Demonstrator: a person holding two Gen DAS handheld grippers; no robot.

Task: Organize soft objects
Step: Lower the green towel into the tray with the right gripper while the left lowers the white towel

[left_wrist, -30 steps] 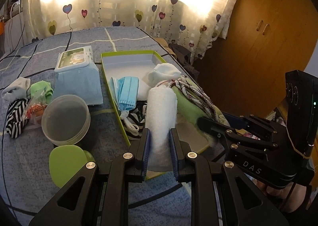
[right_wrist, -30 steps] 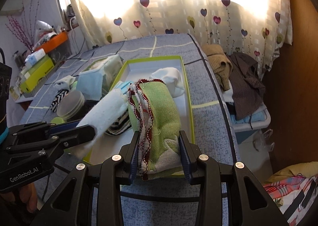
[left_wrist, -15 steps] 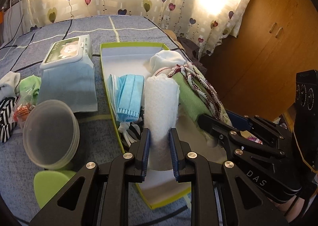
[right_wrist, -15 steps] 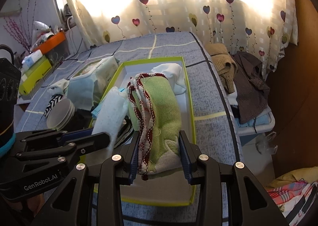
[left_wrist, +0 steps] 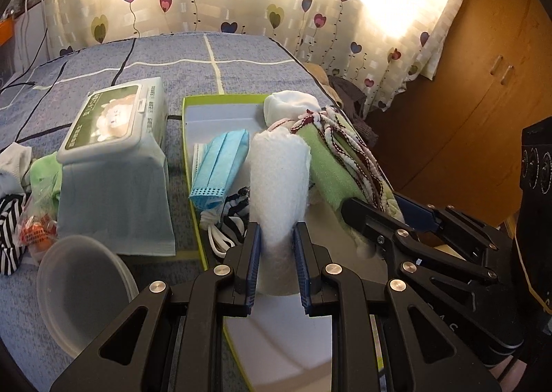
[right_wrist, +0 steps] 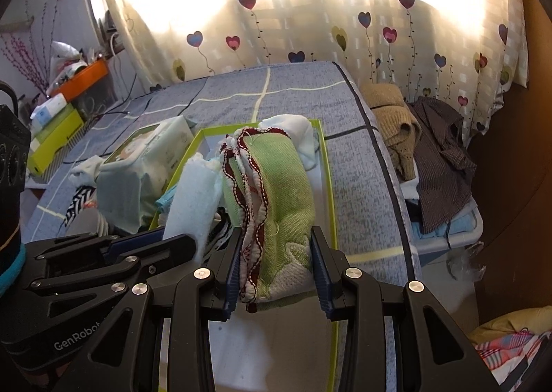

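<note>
Beside right tongs (right_wrist: 276, 264), left tongs (right_wrist: 179, 240) marked "GenRobot"

Wet-wipes pack (left_wrist: 114, 116) beside plastic lid (left_wrist: 79, 288)

The left gripper (left_wrist: 276, 247) was clamped on a white rolled cloth (left_wrist: 277, 178); the right gripper (right_wrist: 276, 254) gripped a folded green towel (right_wrist: 279, 198); both pointed forward, side by side

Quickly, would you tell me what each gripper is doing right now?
Left gripper: closed on the white towel.
Right gripper: closed on the green cloth.
</note>
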